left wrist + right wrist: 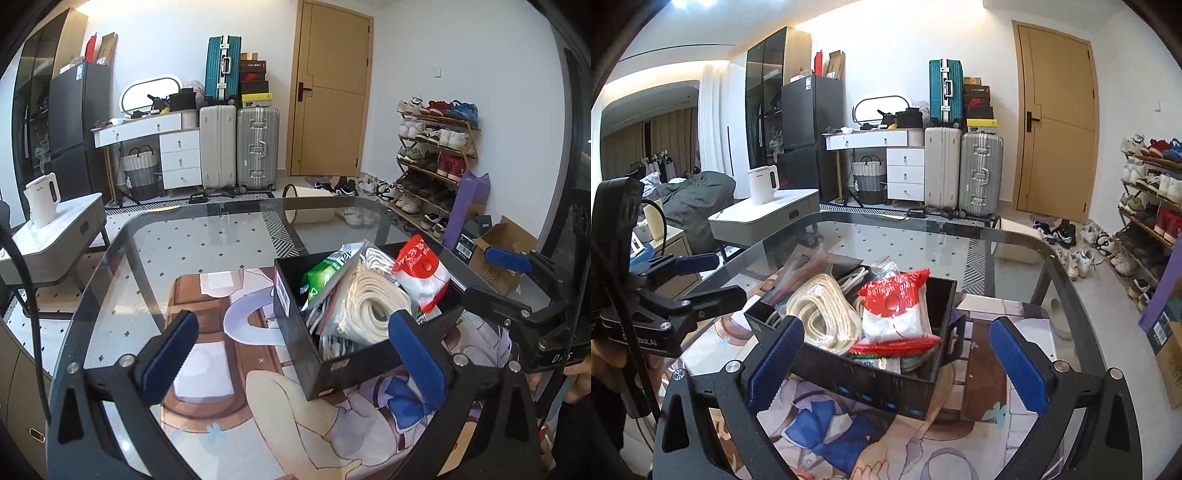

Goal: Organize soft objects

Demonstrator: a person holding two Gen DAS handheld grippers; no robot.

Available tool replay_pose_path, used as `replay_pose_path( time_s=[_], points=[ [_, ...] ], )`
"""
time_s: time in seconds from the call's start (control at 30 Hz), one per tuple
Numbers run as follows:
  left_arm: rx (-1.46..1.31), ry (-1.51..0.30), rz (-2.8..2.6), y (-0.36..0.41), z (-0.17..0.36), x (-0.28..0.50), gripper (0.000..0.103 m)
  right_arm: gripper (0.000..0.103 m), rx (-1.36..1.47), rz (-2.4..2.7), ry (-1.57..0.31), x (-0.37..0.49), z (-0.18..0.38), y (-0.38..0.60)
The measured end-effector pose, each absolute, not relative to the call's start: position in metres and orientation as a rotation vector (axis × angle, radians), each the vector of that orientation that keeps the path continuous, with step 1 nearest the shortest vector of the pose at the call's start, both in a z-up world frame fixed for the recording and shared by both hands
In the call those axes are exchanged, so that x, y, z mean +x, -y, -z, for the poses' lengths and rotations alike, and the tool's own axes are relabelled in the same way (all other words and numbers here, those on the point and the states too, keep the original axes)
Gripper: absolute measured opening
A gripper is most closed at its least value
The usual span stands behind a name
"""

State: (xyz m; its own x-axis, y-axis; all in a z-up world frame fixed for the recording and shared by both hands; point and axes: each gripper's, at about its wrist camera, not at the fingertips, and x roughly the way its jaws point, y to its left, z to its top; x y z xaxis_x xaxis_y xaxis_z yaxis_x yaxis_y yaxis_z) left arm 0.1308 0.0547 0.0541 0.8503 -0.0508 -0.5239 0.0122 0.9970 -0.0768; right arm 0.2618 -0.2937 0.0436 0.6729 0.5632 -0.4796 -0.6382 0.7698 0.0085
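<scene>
Black open box (332,365) sits on a printed mat (221,369) on a glass table (221,229), packed with soft stuff: coiled white rope in a clear bag (369,302), red-and-white balloon pack (421,277), green packet (319,275).

Left gripper (295,354): jaws spread wide, nothing pinched. Box lies ahead and toward its right finger; the blue pad (417,354) of that finger overlaps the box's near corner in the left wrist view, contact unclear. Left pad is over bare mat.

Right gripper (897,365): jaws spread wide, nothing pinched. Box (871,384) sits just ahead between the fingers, nearer the left finger; its front wall with blue marks faces the claw. Rope bag (820,314) is ahead-left, balloon pack (897,314) straight ahead and upright, leaning in the box.

Each view catches the other claw at its edge, also spread, beside the box. A hand (576,380) grips the right tool's handle.

White kettle (762,184) stands on a side table well beyond the left gripper.
</scene>
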Motion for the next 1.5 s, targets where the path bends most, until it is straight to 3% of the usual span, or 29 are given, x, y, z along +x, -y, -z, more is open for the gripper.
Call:
replay_pose_path(
  time_s=[0.5, 1.5],
  points=[
    [-0.058, -0.505, 0.022, -0.037, -0.03, 0.116, 0.103, 0.102, -0.139, -0.677, -0.417, 0.24, -0.024, 0.308],
    [-0.046, -0.458, -0.022, -0.031, -0.033, 0.109, 0.103, 0.102, -0.107, -0.659, -0.334, 0.23, -0.03, 0.318]
  ],
)
